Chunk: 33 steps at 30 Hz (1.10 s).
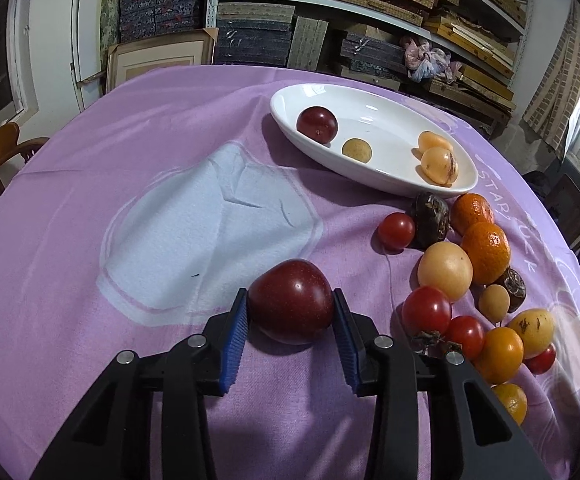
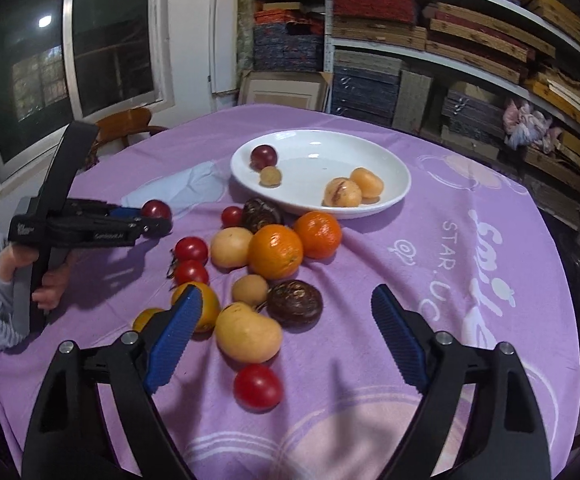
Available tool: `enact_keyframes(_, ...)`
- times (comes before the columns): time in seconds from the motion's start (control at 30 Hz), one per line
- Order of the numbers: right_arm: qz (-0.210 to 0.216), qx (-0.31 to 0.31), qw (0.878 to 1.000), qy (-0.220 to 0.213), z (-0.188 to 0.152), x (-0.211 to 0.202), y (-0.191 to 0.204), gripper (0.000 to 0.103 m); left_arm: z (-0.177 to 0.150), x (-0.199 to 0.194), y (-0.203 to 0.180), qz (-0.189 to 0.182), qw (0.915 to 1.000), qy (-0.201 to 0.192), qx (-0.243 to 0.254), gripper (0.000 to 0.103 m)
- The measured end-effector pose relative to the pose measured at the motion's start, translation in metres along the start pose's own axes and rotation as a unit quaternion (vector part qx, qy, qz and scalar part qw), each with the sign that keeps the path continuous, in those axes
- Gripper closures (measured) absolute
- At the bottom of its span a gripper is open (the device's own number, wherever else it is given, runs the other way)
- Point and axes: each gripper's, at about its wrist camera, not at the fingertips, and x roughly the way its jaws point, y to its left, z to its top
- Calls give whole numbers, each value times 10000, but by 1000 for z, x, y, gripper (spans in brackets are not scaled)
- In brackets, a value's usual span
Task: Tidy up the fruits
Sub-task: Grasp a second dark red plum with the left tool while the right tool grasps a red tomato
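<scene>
Purple worktop (image 1: 90, 240): left tool (image 1: 290, 304) pinches a dark red fruit (image 1: 290, 300), maybe a plum; right tool (image 2: 286, 304) spread wide, half hiding an orange fruit (image 2: 206, 308).

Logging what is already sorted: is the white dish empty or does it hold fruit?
Holds fruit. The white dish has four pieces in it: a dark red plum, a small tan fruit and two pale orange ones.
</scene>
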Motion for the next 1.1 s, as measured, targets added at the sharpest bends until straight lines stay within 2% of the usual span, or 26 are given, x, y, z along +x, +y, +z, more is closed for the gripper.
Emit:
enact_keyframes(0.27,155,76,9996,233,-7,12,2,18,0,1,0,9,10000,5,11,62)
enact_keyframes(0.53,587,-490,9944,726,-21,9,18,19,-1,3,-1,16,10000,37,21,62)
enact_keyframes(0.67,787,-187,9936,788,-28,6,9,46,-1,3,-2,14,10000,39,19,61)
enact_keyframes(0.8,723,-111,9919,1038,-35,18,6,51,0,3,-1,8,10000,38,15,61)
enact_keyframes(0.93,786,-291,9909,1049,-37,16,12,70,-1,3,-1,14,10000,39,19,61)
enact_keyframes(1.1,768,-388,9893,1180,-42,21,12,71,0,3,-1,16,10000,39,21,61)
